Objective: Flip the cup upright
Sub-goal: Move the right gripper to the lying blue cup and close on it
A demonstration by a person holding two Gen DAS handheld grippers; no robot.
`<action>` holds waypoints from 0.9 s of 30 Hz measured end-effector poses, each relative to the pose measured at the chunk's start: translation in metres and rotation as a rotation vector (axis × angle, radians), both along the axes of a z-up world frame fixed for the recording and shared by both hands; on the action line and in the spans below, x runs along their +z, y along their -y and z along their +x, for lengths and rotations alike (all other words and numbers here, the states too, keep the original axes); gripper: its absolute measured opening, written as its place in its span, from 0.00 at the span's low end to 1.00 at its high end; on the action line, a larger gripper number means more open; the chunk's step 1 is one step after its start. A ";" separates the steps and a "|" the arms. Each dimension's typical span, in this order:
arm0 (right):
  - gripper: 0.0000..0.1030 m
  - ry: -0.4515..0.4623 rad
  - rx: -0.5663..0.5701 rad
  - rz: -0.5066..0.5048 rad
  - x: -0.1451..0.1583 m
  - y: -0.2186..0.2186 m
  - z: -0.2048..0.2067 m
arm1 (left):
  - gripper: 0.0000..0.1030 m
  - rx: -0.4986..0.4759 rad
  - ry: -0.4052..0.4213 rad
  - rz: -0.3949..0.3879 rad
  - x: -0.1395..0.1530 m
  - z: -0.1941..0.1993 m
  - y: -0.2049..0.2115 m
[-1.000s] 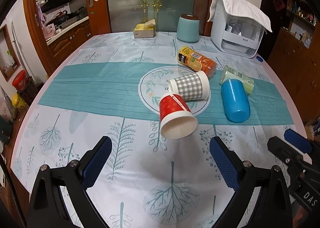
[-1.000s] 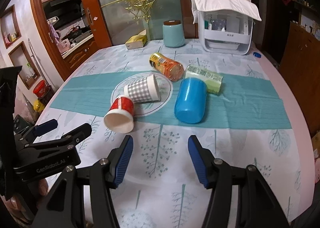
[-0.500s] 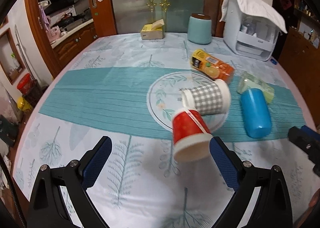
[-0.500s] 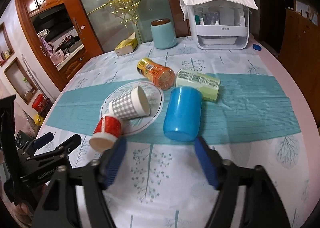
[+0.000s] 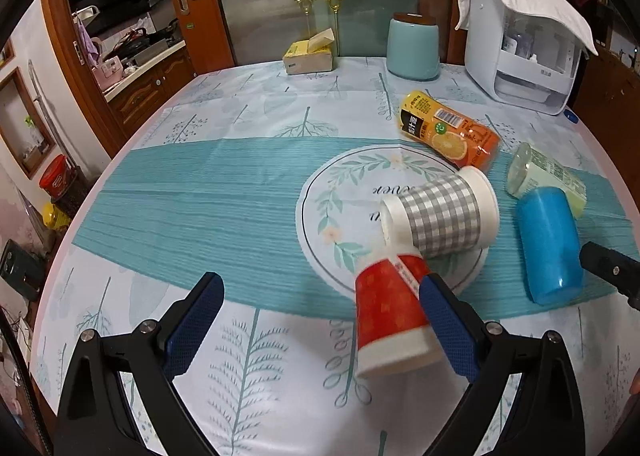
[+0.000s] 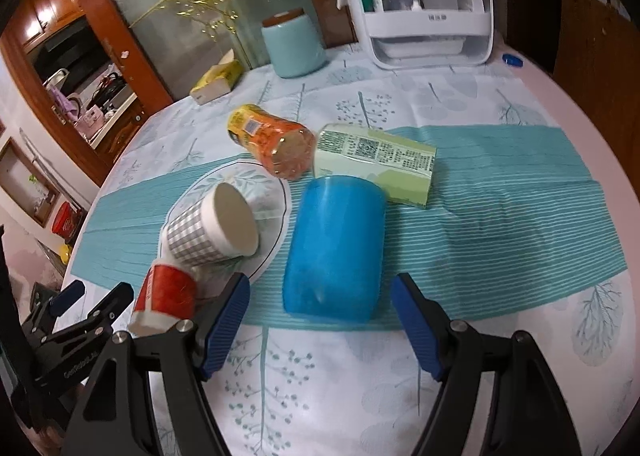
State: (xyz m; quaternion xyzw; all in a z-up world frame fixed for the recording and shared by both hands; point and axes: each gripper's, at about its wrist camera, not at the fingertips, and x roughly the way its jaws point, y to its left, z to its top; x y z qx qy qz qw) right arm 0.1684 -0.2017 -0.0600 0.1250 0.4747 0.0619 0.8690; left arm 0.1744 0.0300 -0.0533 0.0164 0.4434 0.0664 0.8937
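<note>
Left gripper: jaws spread wide, nothing clamped. The red paper cup lies on its side between the fingers, just against the inner face of one blue pad; contact unclear. Its white rim faces the near edge of the table, its base touches the grey check cup.

Right gripper: jaws wide apart, holding nothing. The blue cup lies on its side on the teal runner, directly ahead between the two fingers, not touched. Which end is the mouth, cannot tell.

Grey check cup is also on its side, lying on the round printed medallion mid-table, with upside-down script on it, only partly readable.

Orange juice bottle lies on its side behind the check cup: barcode, orange-slice graphic, a black panel with Chinese characters too small to read. Pale green bottle lies just beyond the blue cup: QR code plus dense fine print, unreadable.

Far edge: tissue box, light-blue canister with brown lid, white organiser with a cloth draped on top; small grey lettering on its front, illegible.

Left gripper body, seen from the right wrist view, carries partly hidden embossed text, roughly "GenRobot".
</note>
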 end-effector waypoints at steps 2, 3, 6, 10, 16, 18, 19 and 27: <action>0.72 -0.024 -0.007 0.023 -0.006 0.004 0.010 | 0.95 0.000 -0.004 0.001 -0.001 0.007 0.002; 0.72 -0.030 -0.011 0.028 -0.008 0.005 0.015 | 0.95 0.001 -0.003 -0.002 -0.001 0.010 0.002; 0.72 -0.060 -0.024 0.041 -0.019 0.009 0.032 | 0.95 0.016 -0.020 -0.026 -0.005 0.019 0.001; 0.72 -0.137 -0.037 0.116 -0.038 0.015 0.051 | 0.95 0.021 -0.004 -0.019 -0.007 0.020 0.003; 0.68 -0.182 -0.033 0.170 -0.055 0.013 0.058 | 0.95 -0.031 0.056 0.029 -0.003 0.009 0.016; 0.68 -0.166 -0.025 0.169 -0.054 0.011 0.056 | 0.95 -0.044 0.046 0.019 -0.003 0.008 0.018; 0.68 -0.159 -0.019 0.160 -0.054 0.010 0.054 | 0.95 -0.045 0.040 0.017 -0.004 0.007 0.020; 0.68 -0.151 0.011 0.161 -0.049 0.004 0.043 | 0.95 -0.031 -0.048 -0.073 -0.011 0.005 0.019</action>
